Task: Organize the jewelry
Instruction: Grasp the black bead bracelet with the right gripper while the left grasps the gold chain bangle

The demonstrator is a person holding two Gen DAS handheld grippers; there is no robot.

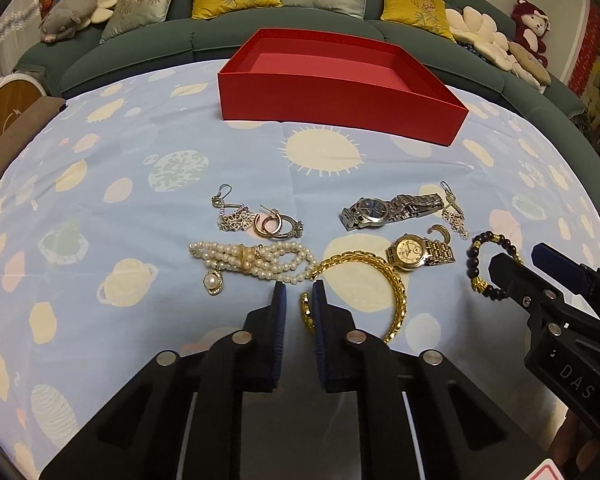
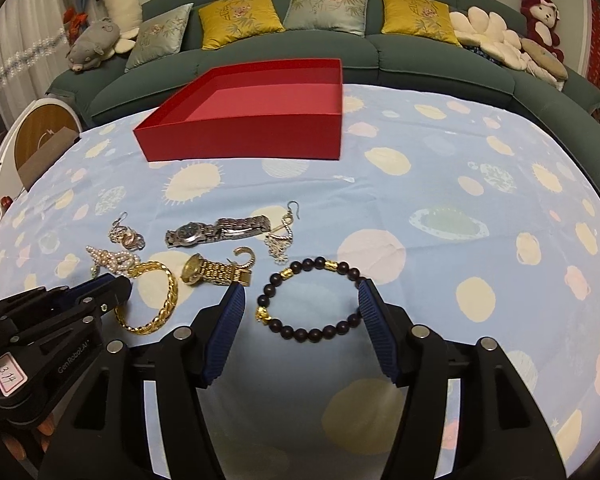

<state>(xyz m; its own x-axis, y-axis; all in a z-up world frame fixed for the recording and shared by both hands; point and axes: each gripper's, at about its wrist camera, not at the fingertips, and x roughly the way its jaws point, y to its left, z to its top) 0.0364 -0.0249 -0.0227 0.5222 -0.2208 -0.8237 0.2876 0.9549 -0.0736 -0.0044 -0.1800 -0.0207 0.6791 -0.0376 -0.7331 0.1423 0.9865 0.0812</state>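
Left fingers (image 1: 298, 294) look pinched together on the gold bangle (image 1: 396, 300); lift slow. Right fingers (image 2: 302, 294) apart, straddling the bead bracelet (image 2: 312, 300); centre before squeezing.

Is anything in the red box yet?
No, the red box sits open at the far side of the cloth with a bare floor, and all the jewelry, gold watch included, lies on the cloth.
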